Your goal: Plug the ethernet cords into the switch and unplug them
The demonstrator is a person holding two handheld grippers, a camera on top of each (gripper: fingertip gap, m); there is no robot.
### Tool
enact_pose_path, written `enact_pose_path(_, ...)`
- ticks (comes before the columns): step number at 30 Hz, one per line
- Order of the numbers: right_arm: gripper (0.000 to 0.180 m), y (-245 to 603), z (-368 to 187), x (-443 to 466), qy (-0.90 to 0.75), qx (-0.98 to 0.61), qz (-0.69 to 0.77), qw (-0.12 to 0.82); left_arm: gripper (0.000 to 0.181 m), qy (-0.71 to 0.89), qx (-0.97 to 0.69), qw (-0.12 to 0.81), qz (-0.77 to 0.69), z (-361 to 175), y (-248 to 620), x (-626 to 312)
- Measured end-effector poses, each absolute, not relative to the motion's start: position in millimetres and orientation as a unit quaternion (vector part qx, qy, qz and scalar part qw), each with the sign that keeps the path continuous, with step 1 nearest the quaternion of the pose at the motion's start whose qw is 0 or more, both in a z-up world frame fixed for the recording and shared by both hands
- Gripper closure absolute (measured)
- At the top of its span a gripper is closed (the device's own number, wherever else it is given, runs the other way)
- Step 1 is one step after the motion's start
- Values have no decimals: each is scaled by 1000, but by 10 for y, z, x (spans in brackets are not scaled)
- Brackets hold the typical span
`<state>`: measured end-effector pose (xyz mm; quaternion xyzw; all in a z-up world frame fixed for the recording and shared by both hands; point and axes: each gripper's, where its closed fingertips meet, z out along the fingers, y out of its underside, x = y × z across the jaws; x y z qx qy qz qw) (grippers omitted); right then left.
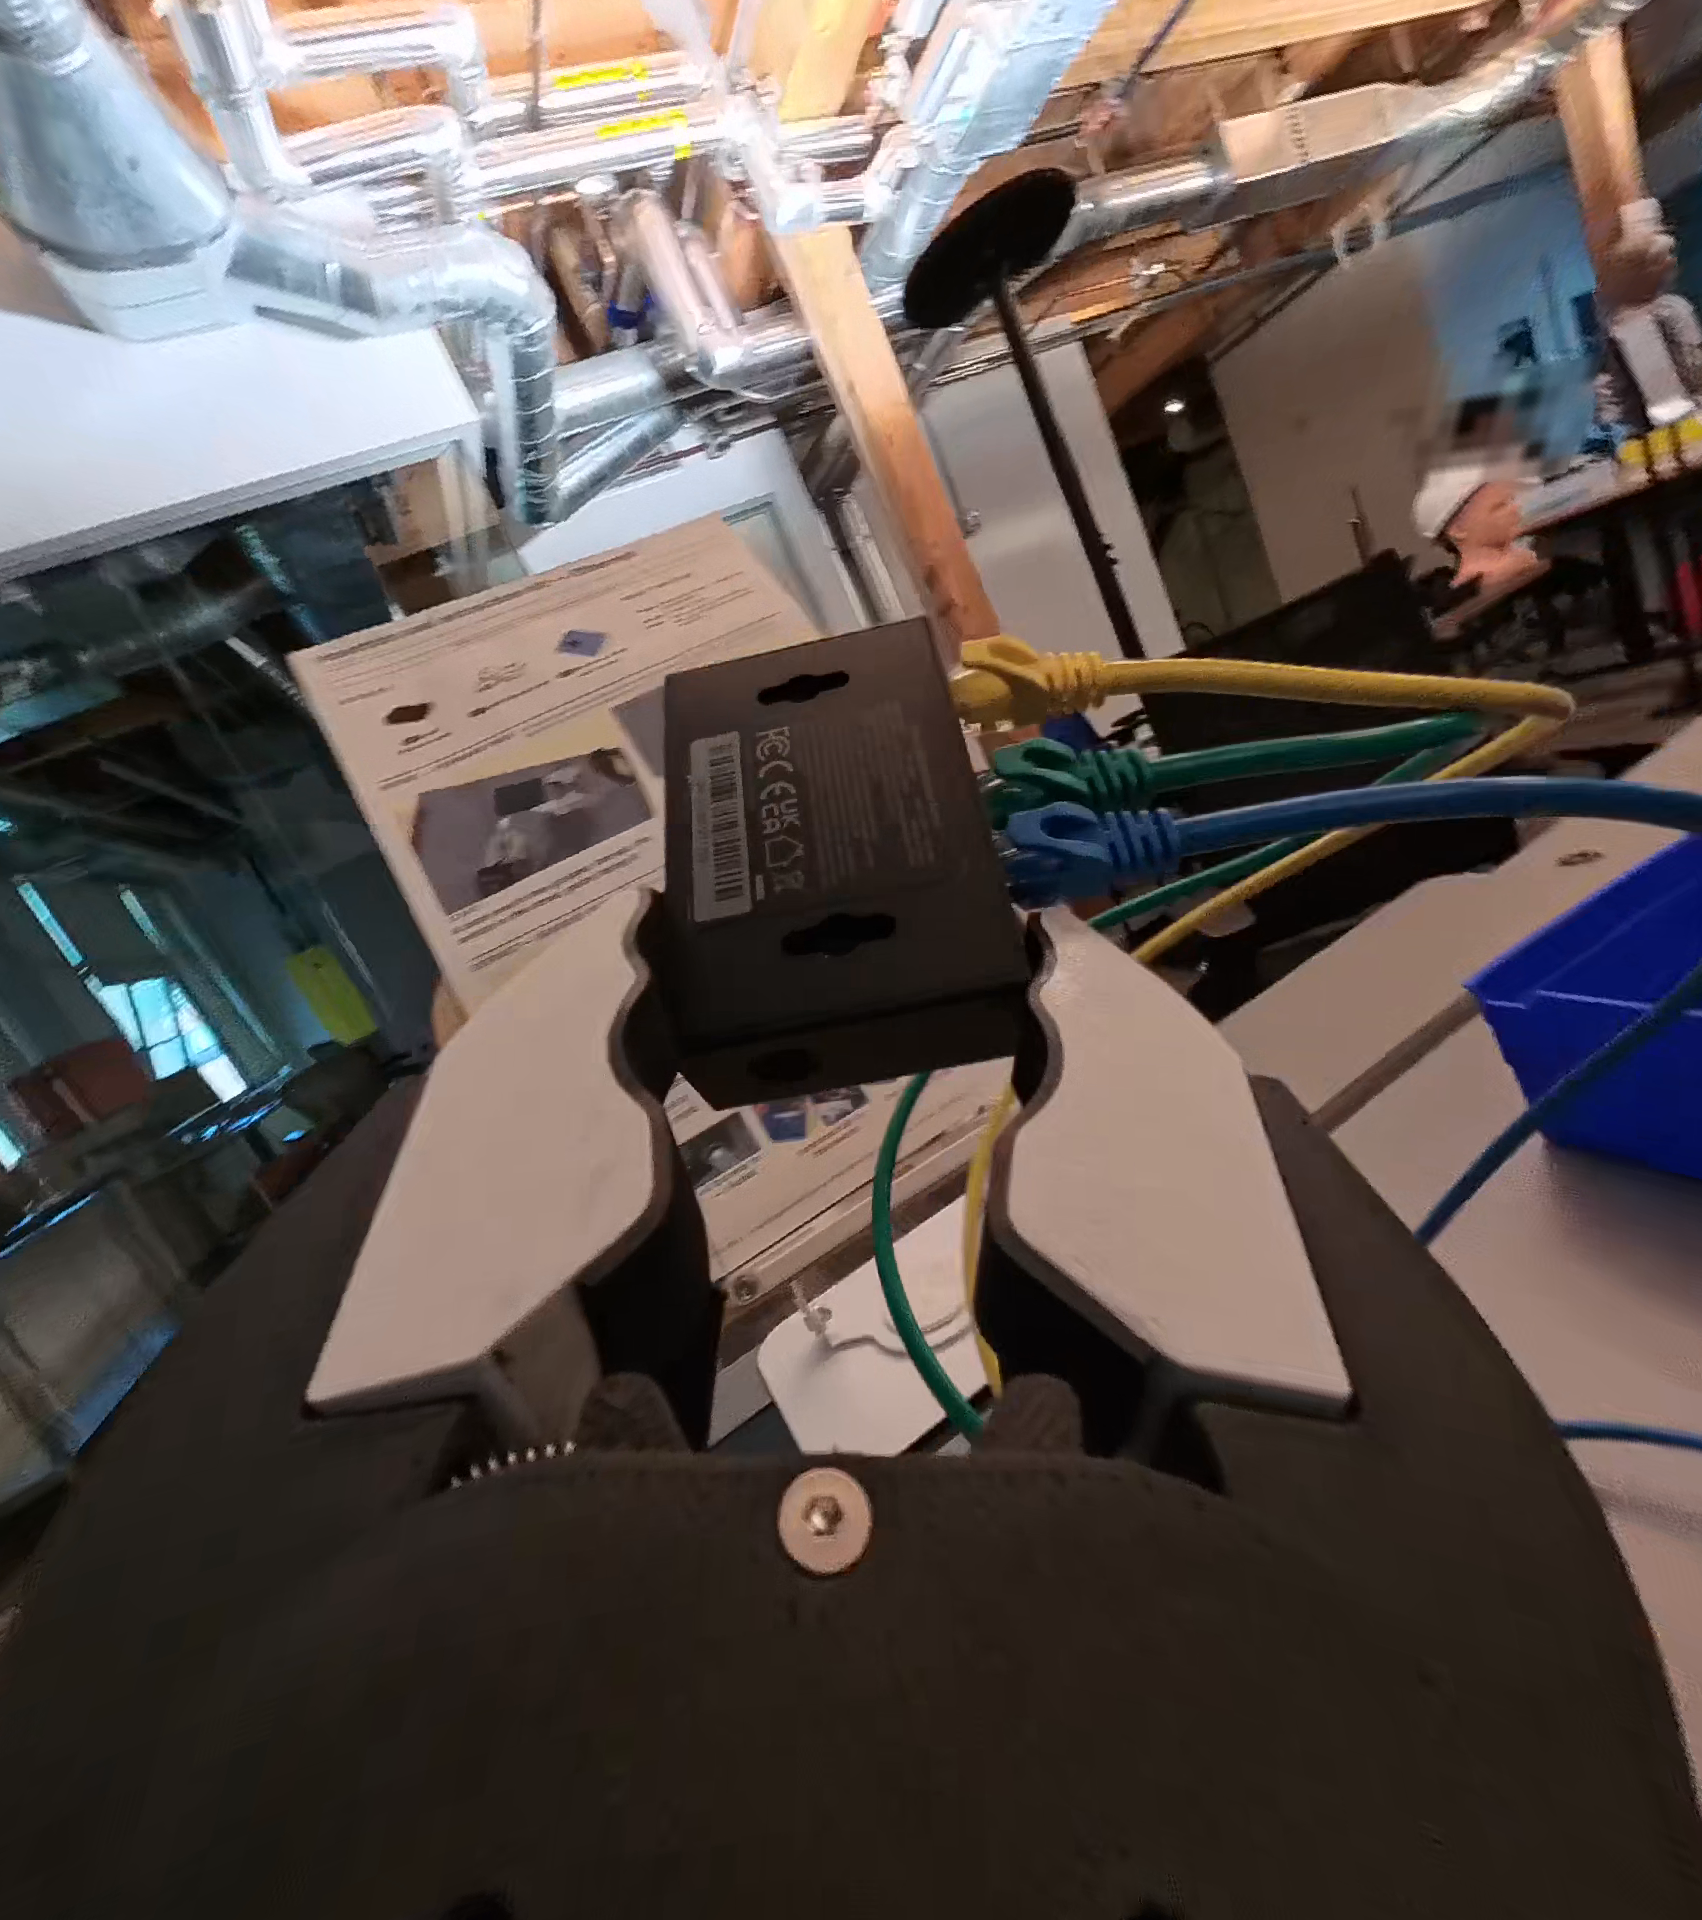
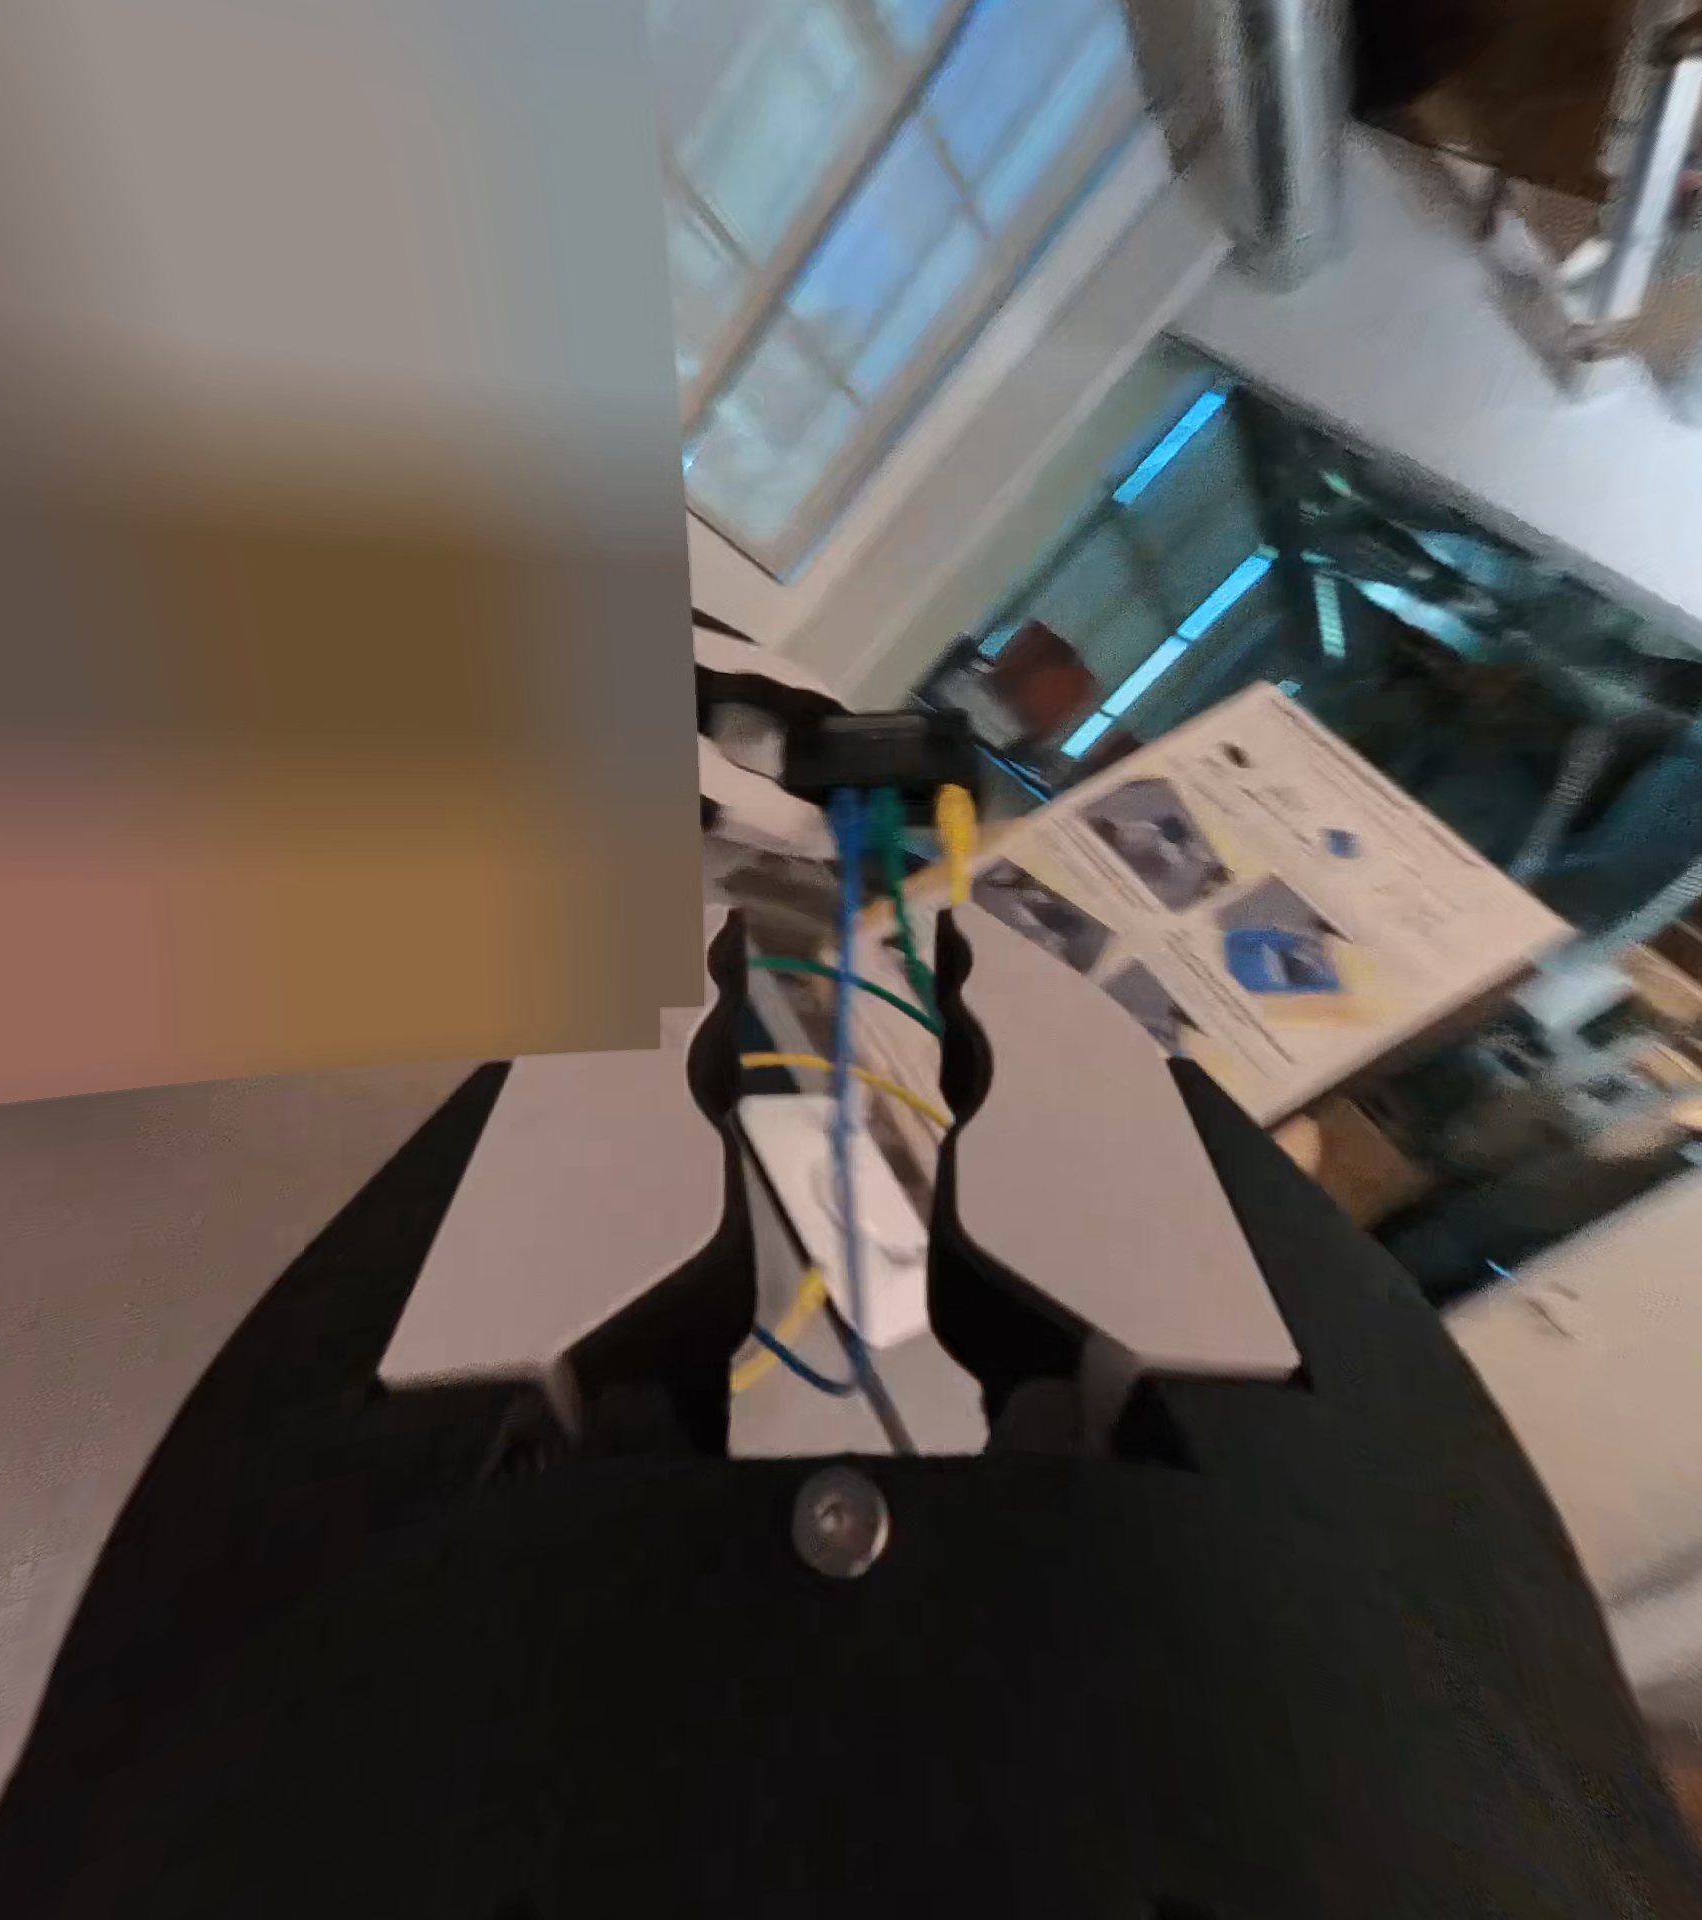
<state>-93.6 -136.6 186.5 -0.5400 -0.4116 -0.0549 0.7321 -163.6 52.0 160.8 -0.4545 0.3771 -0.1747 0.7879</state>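
Note:
My left gripper (image 1: 842, 935) is shut on the black switch (image 1: 826, 821) and holds it in the air above the table, with its labelled underside facing the camera. A yellow cord (image 1: 1013, 681), a green cord (image 1: 1065, 774) and a blue cord (image 1: 1086, 847) are plugged into its right side and trail down to the right. In the right wrist view my right gripper (image 2: 839, 925) is open and empty, short of the switch (image 2: 873, 753). The blue cord (image 2: 849, 935), green cord (image 2: 894, 862) and yellow cord (image 2: 956, 831) hang from it beyond my fingers.
A blue bin (image 1: 1657, 1039) stands on the grey table (image 1: 1605, 1403) at the right. A printed poster (image 1: 514, 727) leans behind the switch and also shows in the right wrist view (image 2: 1242, 883). A white plate (image 1: 857, 1382) lies on the table under the cords.

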Motion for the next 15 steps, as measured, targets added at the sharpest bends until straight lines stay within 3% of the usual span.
enact_pose_path(4, 102, -903, 1613, -662, -386, -601, -37, 699, 118, 402, -438, 788, -159, 1595, 415, -1490)
enact_pose_path(12, 91, -609, 1121, -602, -411, -662, 43, 625, 118, 440, -414, 786, -128, 1605, 240, -1331)
enact_pose_path(15, 89, -542, 980, -502, -430, -674, -18, 601, 118, 421, -426, 790, -133, 1658, 259, -1368)
